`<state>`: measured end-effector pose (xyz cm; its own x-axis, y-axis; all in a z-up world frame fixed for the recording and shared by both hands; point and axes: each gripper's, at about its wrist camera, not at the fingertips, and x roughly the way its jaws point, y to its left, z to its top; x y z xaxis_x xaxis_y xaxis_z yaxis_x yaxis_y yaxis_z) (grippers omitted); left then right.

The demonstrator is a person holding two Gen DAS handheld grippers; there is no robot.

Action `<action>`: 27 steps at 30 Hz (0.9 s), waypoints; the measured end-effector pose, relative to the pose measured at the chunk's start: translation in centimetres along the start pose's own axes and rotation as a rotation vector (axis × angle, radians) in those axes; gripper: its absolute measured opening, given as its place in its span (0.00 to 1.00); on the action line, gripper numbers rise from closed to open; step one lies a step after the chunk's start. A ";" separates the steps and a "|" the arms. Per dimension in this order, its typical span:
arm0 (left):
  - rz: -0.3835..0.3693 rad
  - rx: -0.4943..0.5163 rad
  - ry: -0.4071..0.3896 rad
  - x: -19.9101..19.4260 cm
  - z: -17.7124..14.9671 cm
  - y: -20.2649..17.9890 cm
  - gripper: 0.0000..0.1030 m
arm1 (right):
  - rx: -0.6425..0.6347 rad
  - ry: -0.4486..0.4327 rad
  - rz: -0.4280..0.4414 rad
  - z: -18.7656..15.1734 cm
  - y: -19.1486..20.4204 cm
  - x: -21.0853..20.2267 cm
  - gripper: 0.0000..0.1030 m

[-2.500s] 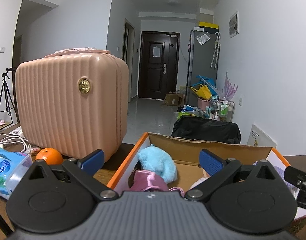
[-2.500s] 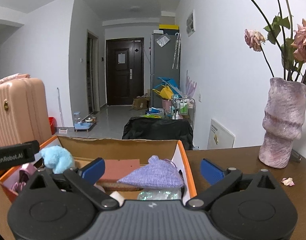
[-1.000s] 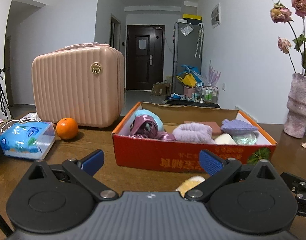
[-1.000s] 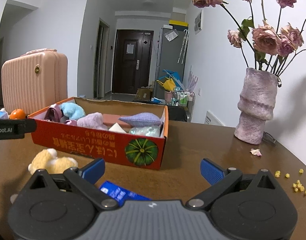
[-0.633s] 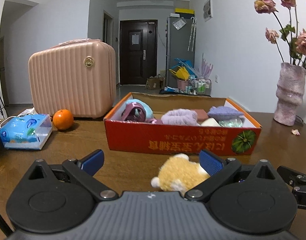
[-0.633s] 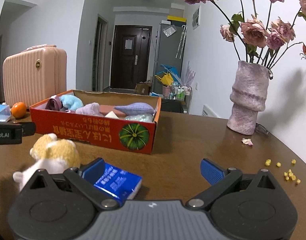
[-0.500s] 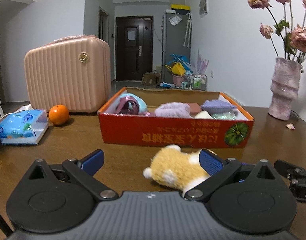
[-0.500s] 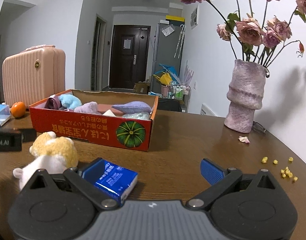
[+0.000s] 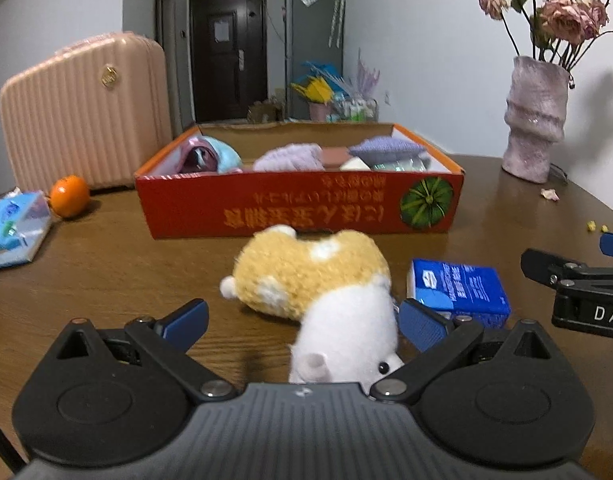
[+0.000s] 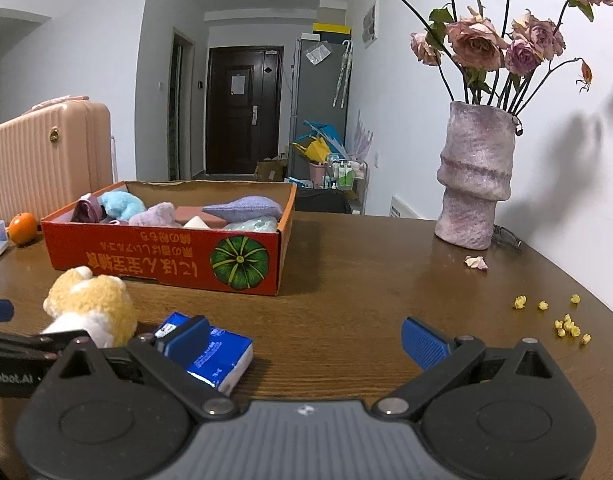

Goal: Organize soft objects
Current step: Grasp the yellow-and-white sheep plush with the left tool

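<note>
- The yellow-and-white plush hamster toy lies on its side on the brown wooden table, in front of the red cardboard box and apart from it, as the left wrist view shows.
- In that view the left gripper is spread wide with nothing in it; the toy's white head end sits between its blue pads, nearer the right one, though whether that pad touches the fur I cannot tell.
- Just beside the toy lies a blue packet of tissues; the box beyond holds a light-blue plush, lilac knitted pieces and other soft things.
- Off to the side stand a pink ribbed suitcase and an orange fruit.
- In the right wrist view the plush toy shows at the lower left, the tissue packet next to it, and the box behind.
- The right gripper also stands wide apart and empty, over bare table; its left pad overlaps the packet in the picture, contact unclear.
- A rough mauve vase of dried roses stands well apart to the right.
- Judging by its look, the toy should be light, squashy and not slippery; it will likely give under the pads.
- The thick middle of the body seems the best hold, since the head or a paw may slip free or leave it dangling.
</note>
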<state>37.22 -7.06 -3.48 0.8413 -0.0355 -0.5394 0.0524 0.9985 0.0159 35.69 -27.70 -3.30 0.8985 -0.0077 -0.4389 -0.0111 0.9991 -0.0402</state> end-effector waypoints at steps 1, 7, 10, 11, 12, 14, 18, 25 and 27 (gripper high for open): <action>-0.009 -0.001 0.012 0.2 0.0 0.0 1.00 | 0.000 0.001 -0.002 0.0 0.0 0.1 0.99; -0.053 -0.016 0.072 1.8 0.1 0.1 1.00 | 0.013 -0.006 -0.017 -0.1 -0.2 0.2 0.99; -0.052 -0.004 0.074 2.5 0.4 -0.1 1.00 | 0.015 -0.004 -0.019 -0.1 -0.2 0.3 0.99; -0.050 0.001 0.075 2.7 0.5 -0.2 0.99 | 0.014 -0.004 -0.021 -0.1 -0.2 0.4 0.99; -0.052 0.003 0.077 2.9 0.6 -0.2 0.96 | 0.013 -0.004 -0.022 -0.2 -0.2 0.4 0.99; -0.063 0.002 0.081 3.3 0.8 -0.2 0.92 | 0.012 -0.004 -0.024 -0.2 -0.1 0.5 0.99; -0.081 0.006 0.094 3.8 1.0 -0.2 0.75 | 0.014 -0.006 -0.032 -0.3 -0.1 0.6 0.99; -0.144 0.013 0.114 3.9 0.9 -0.2 0.54 | 0.022 -0.001 -0.044 -0.4 -0.2 0.7 0.99; -0.146 0.009 0.114 3.8 0.9 -0.2 0.53 | 0.028 0.000 -0.045 -0.4 -0.1 0.7 0.99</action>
<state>40.85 -7.40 -4.81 0.7582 -0.1749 -0.6281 0.1750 0.9826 -0.0625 36.12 -27.81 -4.00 0.8976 -0.0522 -0.4377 0.0414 0.9986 -0.0342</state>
